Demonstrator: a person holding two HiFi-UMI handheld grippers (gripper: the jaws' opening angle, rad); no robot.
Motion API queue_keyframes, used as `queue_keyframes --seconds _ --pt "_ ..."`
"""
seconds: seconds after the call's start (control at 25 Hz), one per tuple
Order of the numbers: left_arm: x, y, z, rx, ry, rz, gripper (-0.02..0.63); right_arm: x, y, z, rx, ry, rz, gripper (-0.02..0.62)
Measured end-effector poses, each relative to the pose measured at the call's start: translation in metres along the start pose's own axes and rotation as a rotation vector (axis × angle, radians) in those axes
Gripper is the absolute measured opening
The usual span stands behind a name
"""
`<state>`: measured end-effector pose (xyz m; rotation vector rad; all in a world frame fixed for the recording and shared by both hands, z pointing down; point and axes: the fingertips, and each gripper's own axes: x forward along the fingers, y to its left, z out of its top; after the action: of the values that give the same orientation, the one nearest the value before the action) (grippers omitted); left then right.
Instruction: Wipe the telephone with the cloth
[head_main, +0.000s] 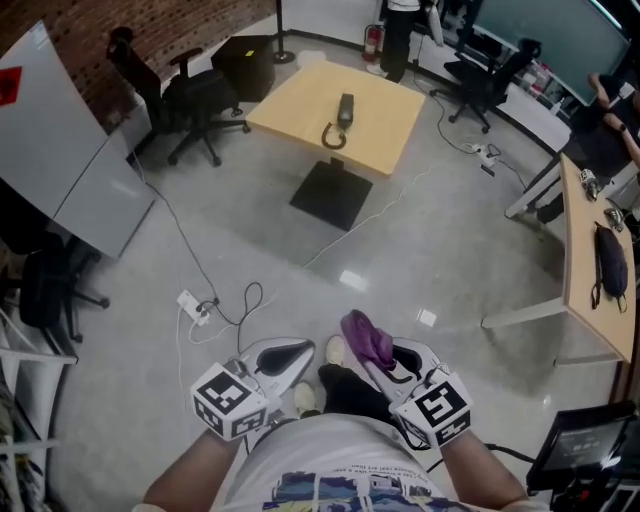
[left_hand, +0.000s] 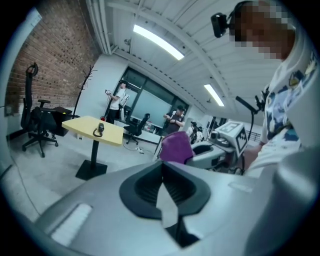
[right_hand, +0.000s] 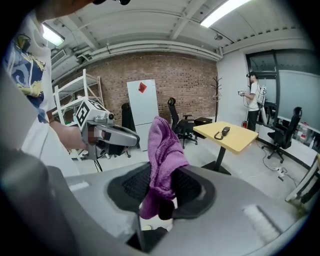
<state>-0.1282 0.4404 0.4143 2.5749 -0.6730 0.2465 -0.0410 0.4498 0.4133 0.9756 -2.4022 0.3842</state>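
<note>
A black telephone (head_main: 344, 111) with a curled cord lies on a yellow square table (head_main: 380, 140) across the room, far from both grippers; it also shows small in the left gripper view (left_hand: 100, 128) and the right gripper view (right_hand: 223, 132). A purple cloth (head_main: 368, 338) hangs out of my right gripper (head_main: 385, 360), whose jaws are shut on it; the cloth (right_hand: 162, 160) stands up between them. My left gripper (head_main: 285, 355) is shut with nothing in it (left_hand: 162, 187). Both are held close to the person's body.
Black office chairs (head_main: 185, 95) stand left of the table by a brick wall. A power strip and cables (head_main: 200, 305) lie on the floor ahead. A long desk (head_main: 590, 260) with a dark bag is at the right. People stand far off.
</note>
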Motion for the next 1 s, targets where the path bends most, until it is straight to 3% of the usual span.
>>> queue_keyframes --seconds 0.2,0.52,1.0 --pt "0.024 0.018 0.024 -0.009 0.011 0.02 0.003 0.023 -0.041 0.019 -0.014 -0.012 0.043 0.117" --pt "0.064 0.074 0.077 0.012 -0.023 0.137 0.003 0.044 -0.109 0.041 -0.024 -0.05 0.083 0.117" --pt "0.114 0.149 0.107 0.021 0.034 0.14 0.005 0.092 -0.179 0.063 0.028 -0.035 0.045 0.117"
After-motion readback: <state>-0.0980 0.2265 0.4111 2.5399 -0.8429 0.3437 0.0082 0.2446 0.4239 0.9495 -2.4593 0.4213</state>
